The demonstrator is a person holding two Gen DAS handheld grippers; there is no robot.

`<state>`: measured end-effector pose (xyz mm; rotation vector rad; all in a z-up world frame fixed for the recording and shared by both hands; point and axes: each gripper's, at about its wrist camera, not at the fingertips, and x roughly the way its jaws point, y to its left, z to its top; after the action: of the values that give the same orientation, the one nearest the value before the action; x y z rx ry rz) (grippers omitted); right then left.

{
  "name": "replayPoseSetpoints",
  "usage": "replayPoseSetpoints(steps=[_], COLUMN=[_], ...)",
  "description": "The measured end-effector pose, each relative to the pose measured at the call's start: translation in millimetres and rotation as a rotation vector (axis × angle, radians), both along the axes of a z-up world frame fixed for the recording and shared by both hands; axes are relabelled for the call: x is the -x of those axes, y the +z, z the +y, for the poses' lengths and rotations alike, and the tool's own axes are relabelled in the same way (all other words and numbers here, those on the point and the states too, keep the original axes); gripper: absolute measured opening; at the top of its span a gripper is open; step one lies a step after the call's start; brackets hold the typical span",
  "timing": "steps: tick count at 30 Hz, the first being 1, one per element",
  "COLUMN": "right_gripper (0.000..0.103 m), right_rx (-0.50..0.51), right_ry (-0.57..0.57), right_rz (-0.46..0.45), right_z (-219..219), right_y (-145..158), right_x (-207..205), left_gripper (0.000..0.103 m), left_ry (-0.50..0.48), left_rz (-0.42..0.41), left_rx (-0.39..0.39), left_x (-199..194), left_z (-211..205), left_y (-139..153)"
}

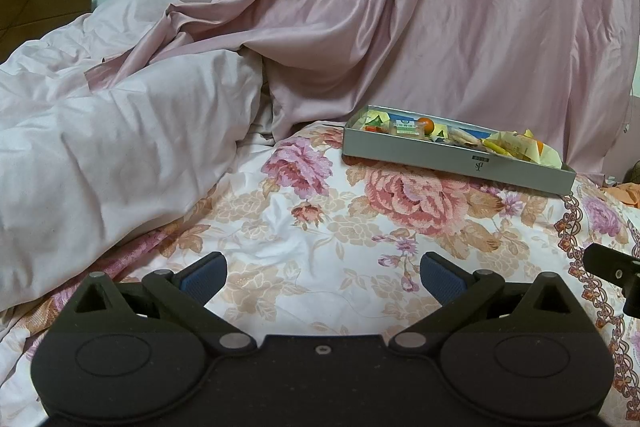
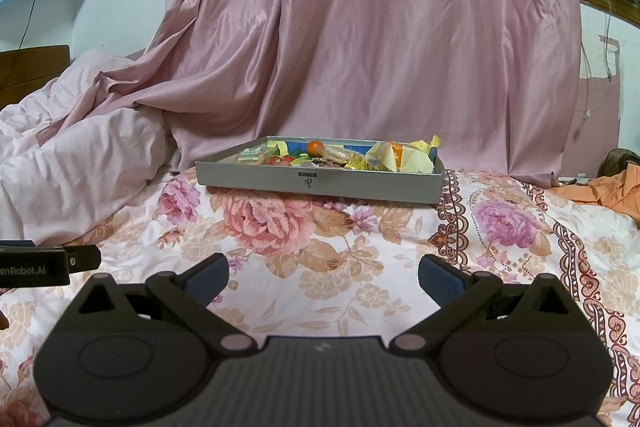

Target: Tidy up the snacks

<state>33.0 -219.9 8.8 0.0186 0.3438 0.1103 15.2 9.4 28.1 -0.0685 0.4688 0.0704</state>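
Left wrist view first: the left gripper (image 1: 323, 277) hangs above the floral bedsheet (image 1: 296, 239) with its jaws spread wide, blue pads (image 1: 204, 277) holding nothing and touching nothing. The right gripper (image 2: 323, 279) is the same — wide apart, empty, clear of the cloth. Well ahead of both, a shallow grey tray (image 2: 320, 183) sits on the sheet in front of a draped pink curtain (image 2: 380, 27), heaped with snacks (image 2: 340, 155): yellow wrappers, small packets, an orange ball (image 2: 315, 147) (fruit or sweet, too small to tell). Most labels are unreadable. A pale quilt (image 1: 112, 131) lies bunched just left of the tray, and an orange cloth (image 2: 608, 191) is cut off at the right edge.
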Motion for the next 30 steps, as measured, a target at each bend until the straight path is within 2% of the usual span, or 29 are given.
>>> replayPoseSetpoints(steps=[30], right_gripper=[0.103], right_rx=[0.004], right_ry=[0.005], right_rz=[0.008], right_z=[2.5], right_y=[-1.0], right_x=[0.8], left_gripper=[0.102], left_ry=[-0.001], left_rz=[0.002], left_rx=[0.001], left_x=[0.5], left_z=[-0.6], left_y=[0.3])
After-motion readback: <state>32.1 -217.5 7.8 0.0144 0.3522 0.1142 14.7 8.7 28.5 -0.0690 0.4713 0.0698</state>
